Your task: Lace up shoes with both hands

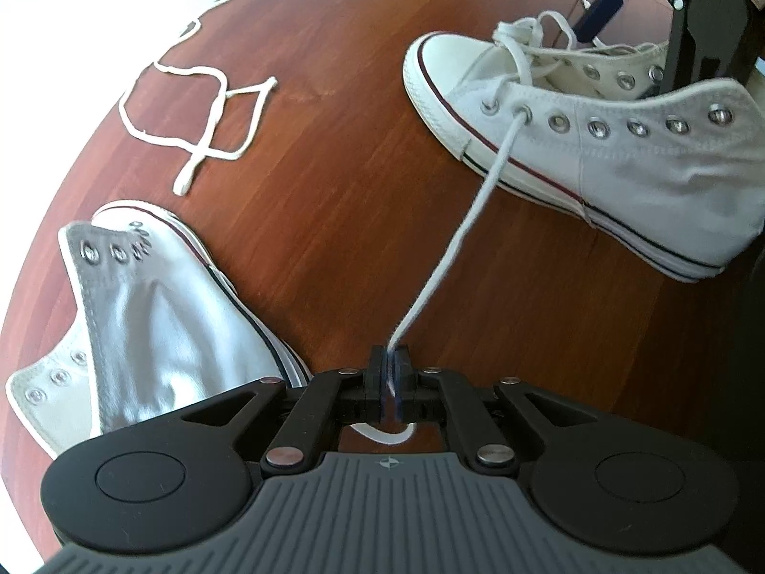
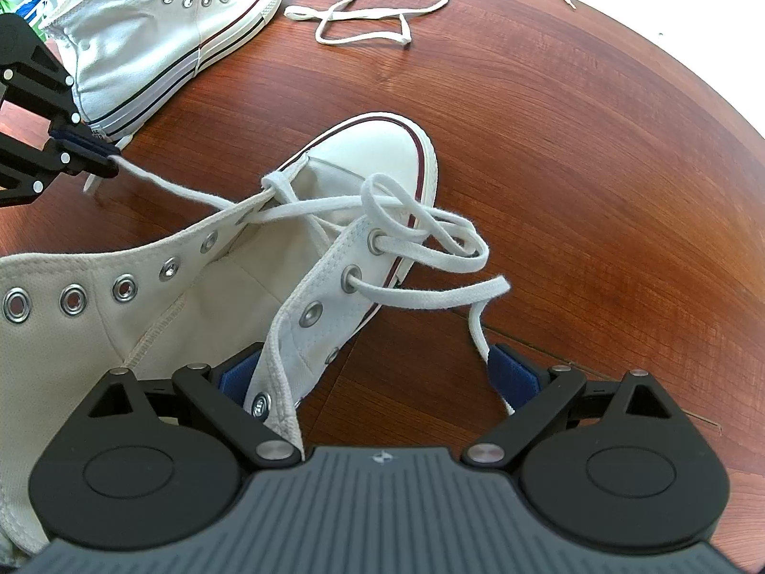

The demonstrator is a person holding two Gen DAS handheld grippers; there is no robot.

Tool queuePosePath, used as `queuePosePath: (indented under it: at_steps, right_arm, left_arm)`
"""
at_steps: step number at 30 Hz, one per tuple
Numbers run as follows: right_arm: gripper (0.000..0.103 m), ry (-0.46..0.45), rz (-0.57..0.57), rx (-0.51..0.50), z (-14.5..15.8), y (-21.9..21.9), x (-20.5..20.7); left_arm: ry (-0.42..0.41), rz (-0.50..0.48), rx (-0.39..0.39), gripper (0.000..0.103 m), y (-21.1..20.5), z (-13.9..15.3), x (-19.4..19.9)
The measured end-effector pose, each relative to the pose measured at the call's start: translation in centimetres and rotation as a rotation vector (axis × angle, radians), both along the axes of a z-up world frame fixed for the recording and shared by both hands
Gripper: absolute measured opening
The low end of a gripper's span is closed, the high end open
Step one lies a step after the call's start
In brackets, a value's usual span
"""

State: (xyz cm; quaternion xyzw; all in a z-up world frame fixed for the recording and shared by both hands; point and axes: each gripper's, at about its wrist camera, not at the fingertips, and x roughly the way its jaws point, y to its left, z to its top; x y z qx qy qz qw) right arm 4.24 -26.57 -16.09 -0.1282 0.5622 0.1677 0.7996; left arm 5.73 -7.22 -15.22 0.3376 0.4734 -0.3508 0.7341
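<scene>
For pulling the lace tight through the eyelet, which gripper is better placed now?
Probably the left gripper: its fingers already pinch the shoelace running taut from the sneaker. The right gripper stands open beside the collar.

Lying on the table [image 2: 573, 153]: partly laced shoe [image 2: 373, 153] nearest, second shoe [image 2: 158, 24] behind it to the left, loose lace [image 2: 377, 28] behind to the right.
</scene>
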Motion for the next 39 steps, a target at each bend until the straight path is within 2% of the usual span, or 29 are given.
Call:
queuePosePath:
  at_steps: [4, 7, 20, 26, 28, 31, 39]
  right_arm:
    - [0.096, 0.000, 0.001, 0.002, 0.0, 0.0, 0.0]
    - [0.096, 0.000, 0.002, 0.003, 0.0, -0.1, 0.0]
    - [0.096, 0.001, 0.000, 0.005, 0.2, -0.1, 0.0]
    - [0.096, 0.001, -0.003, 0.006, 0.1, -0.1, 0.1]
    - [0.096, 0.001, -0.003, 0.006, 0.1, -0.1, 0.1]
    - [0.096, 0.001, -0.003, 0.006, 0.1, -0.1, 0.1]
    - [0.096, 0.000, -0.004, 0.006, 0.0, 0.0, -0.1]
  left_arm:
    - [-0.009, -0.021, -0.026, 0.022, -1.0, 0.8, 0.0]
    - [-0.014, -0.039, -0.040, 0.027, -2.1, 1.3, -0.1]
    - [-0.021, -0.169, -0.115, 0.027, -7.6, 2.5, 0.0]
    - [-0.013, -0.227, -0.107, 0.025, -9.0, 1.9, -0.2]
    - [-0.014, -0.243, -0.102, 0.011, -9.3, 1.6, -0.3]
    - [-0.017, -0.266, -0.103, 0.003, -9.7, 1.2, -0.6]
    - [-0.027, -0.204, -0.115, 0.002, -8.8, 1.3, -0.5]
